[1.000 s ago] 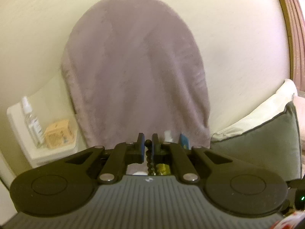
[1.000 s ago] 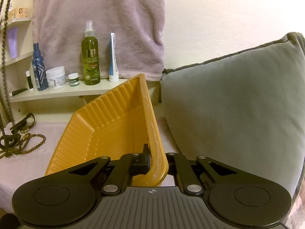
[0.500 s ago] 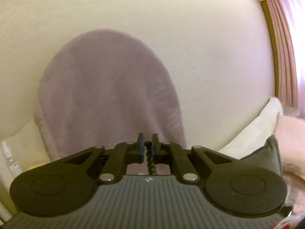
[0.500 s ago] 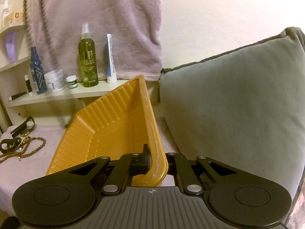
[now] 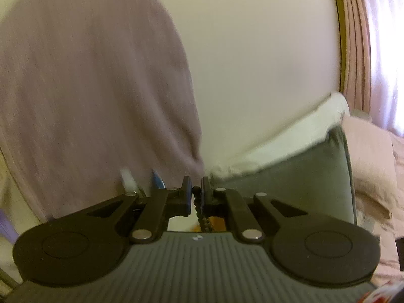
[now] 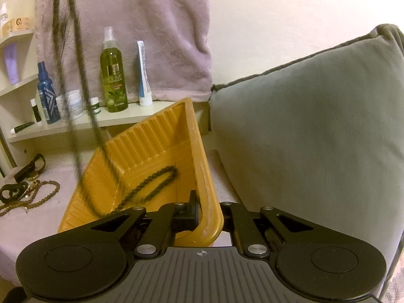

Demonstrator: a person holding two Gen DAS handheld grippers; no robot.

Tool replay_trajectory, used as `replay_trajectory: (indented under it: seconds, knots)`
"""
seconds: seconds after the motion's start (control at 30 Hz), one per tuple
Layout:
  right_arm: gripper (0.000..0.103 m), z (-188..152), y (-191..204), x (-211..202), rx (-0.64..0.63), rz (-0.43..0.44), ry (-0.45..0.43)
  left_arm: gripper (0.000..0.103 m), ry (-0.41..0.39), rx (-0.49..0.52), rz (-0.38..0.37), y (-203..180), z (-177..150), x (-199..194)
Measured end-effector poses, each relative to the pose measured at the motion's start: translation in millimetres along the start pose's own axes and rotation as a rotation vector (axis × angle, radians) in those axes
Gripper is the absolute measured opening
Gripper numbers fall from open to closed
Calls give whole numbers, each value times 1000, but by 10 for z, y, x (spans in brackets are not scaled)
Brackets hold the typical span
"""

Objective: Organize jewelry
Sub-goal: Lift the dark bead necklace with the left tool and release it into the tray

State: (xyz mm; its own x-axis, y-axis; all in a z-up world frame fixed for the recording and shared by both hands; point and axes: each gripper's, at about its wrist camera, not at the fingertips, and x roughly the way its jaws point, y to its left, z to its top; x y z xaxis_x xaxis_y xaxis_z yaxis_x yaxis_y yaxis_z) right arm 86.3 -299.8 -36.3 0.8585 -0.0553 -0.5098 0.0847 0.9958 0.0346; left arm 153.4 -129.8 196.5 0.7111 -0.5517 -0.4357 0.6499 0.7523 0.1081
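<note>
My left gripper [image 5: 196,190] is shut on a dark beaded necklace [image 5: 199,207], which hangs down between the fingers. In the right wrist view the same necklace [image 6: 149,186] drops from the upper left, and its lower loop lies inside the orange ribbed tray [image 6: 151,151]. My right gripper [image 6: 209,209] is shut on the tray's near right rim and holds the tray tilted. More jewelry lies on the mauve cloth at the left: a brown bead strand [image 6: 38,194] and black straps [image 6: 27,169].
A grey cushion [image 6: 315,126] stands close on the right of the tray. A shelf [image 6: 75,123] behind holds an olive spray bottle [image 6: 112,75], a blue bottle [image 6: 46,96], a white tube [image 6: 144,75] and jars. A mauve towel [image 6: 141,20] hangs on the wall.
My left gripper has swung to the right with the necklace. The necklace's lower end has come down into the orange tray, which was bare before. The right gripper and tray have barely moved.
</note>
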Motion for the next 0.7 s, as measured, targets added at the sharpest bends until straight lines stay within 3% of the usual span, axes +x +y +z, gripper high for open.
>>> replay_trajectory:
  seconds: [0.23, 0.7]
  knots:
    - [6, 5, 6, 21, -3, -1, -3, 6, 80, -43, -51, -141, -502, 334]
    - [6, -3, 10, 20, -6, -5, -1, 7, 192, -124, -46, -80, -1027, 689]
